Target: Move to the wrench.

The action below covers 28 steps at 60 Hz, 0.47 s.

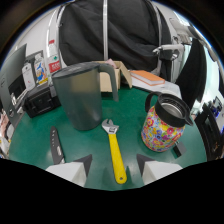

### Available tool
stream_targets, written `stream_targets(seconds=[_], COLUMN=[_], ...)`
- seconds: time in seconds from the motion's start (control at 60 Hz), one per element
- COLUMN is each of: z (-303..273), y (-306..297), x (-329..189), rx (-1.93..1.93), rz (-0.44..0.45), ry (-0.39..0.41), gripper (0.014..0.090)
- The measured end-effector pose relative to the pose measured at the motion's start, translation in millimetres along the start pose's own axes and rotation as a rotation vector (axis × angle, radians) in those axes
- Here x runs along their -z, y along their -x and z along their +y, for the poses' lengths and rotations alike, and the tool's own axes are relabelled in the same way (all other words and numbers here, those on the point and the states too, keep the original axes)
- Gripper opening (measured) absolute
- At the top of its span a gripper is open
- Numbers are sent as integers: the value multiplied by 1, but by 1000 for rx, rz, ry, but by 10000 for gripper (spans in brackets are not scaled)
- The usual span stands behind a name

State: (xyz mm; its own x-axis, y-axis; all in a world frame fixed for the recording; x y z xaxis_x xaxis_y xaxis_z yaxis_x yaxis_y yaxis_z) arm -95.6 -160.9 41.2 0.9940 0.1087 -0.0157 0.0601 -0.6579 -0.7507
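Observation:
A wrench [114,147] with a yellow handle and a silver adjustable head lies on the green table mat [30,145]. Its handle end points toward me and reaches in between my fingers; the head lies just ahead of them. My gripper [114,169] is open, with one pale fingertip [75,169] on each side of the handle and a wide gap on both sides. Nothing is held.
A tall grey pitcher [80,95] stands just beyond the wrench head. A floral mug with a dark lid [162,125] stands to the right. A black-handled knife [55,145] lies to the left. Boxes, bottles and a dark office chair [110,30] crowd the far edge.

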Motion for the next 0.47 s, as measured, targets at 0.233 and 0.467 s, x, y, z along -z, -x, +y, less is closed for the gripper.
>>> stream_targets(seconds=[0.233,0.467], z=[1,5], y=[4,7], x=[-15,-15], rx=[-6,1], rz=[-9,-17], ry=[5,18], gripper=[850,850])
